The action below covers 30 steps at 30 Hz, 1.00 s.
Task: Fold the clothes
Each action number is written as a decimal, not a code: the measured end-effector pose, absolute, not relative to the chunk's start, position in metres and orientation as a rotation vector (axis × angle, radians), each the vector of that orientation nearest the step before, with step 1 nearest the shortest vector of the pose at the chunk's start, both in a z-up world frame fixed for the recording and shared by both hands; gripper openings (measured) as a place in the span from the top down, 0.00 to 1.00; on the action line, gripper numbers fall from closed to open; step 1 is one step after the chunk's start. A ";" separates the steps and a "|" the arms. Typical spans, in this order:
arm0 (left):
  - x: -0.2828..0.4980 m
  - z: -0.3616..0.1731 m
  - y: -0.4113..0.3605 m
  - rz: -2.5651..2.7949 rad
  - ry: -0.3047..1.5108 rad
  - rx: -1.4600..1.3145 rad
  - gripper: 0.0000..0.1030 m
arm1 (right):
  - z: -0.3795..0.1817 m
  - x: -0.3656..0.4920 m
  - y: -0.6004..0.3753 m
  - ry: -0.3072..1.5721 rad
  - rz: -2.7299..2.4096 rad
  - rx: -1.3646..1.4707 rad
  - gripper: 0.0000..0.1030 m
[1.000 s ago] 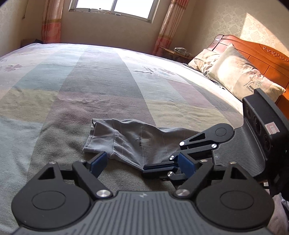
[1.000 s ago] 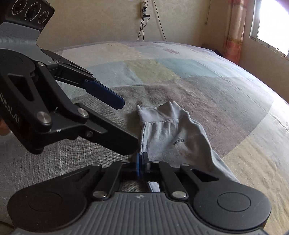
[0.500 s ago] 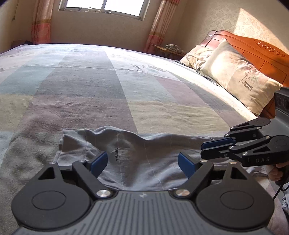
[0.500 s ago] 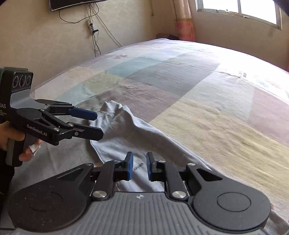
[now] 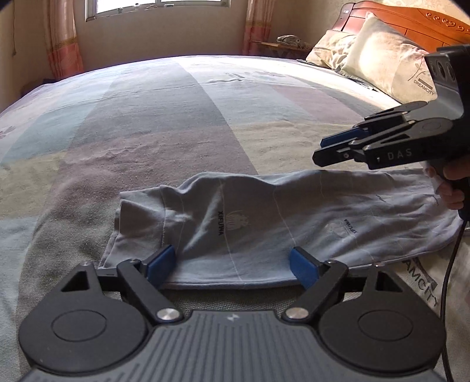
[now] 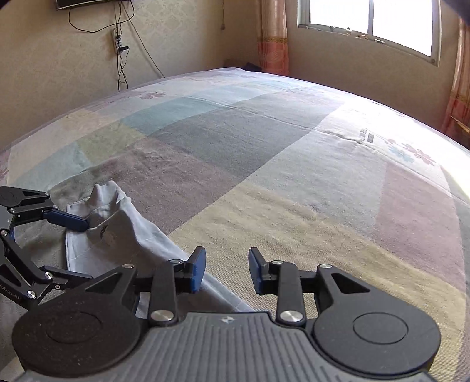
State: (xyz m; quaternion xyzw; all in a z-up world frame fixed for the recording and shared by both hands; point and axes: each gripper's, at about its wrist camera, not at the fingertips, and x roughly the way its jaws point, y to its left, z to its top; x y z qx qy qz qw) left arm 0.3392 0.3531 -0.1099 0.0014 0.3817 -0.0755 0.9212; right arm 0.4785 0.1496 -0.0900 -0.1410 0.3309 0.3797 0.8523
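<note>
Grey trousers lie stretched flat on patchwork bedspread. Left gripper spread wide, blue pads straddling trousers' near hem, gripping nothing. Right gripper opening, nothing between pads; trousers just beside its left finger.

Home bedroom, wide bed, pillows against wooden headboard, curtained window
</note>
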 end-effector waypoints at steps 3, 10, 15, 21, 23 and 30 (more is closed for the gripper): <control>0.340 -0.110 0.352 -0.156 0.785 0.007 0.17 | -0.105 0.456 0.156 0.646 0.789 -0.411 0.65; 0.342 -0.109 0.351 -0.156 0.786 0.016 0.15 | -0.111 0.440 0.155 0.566 0.810 -0.485 0.64; 0.341 -0.109 0.352 -0.165 0.787 0.019 0.15 | -0.104 0.465 0.152 0.682 0.867 -0.380 0.96; 0.336 -0.106 0.362 -0.195 0.791 -0.011 0.15 | -0.102 0.489 0.176 0.640 0.720 -0.410 0.98; 0.335 -0.105 0.362 -0.196 0.794 -0.009 0.15 | -0.094 0.492 0.175 0.635 0.696 -0.360 0.95; 0.333 -0.102 0.361 -0.196 0.798 0.008 0.15 | -0.076 0.426 0.149 0.703 0.704 -0.311 0.79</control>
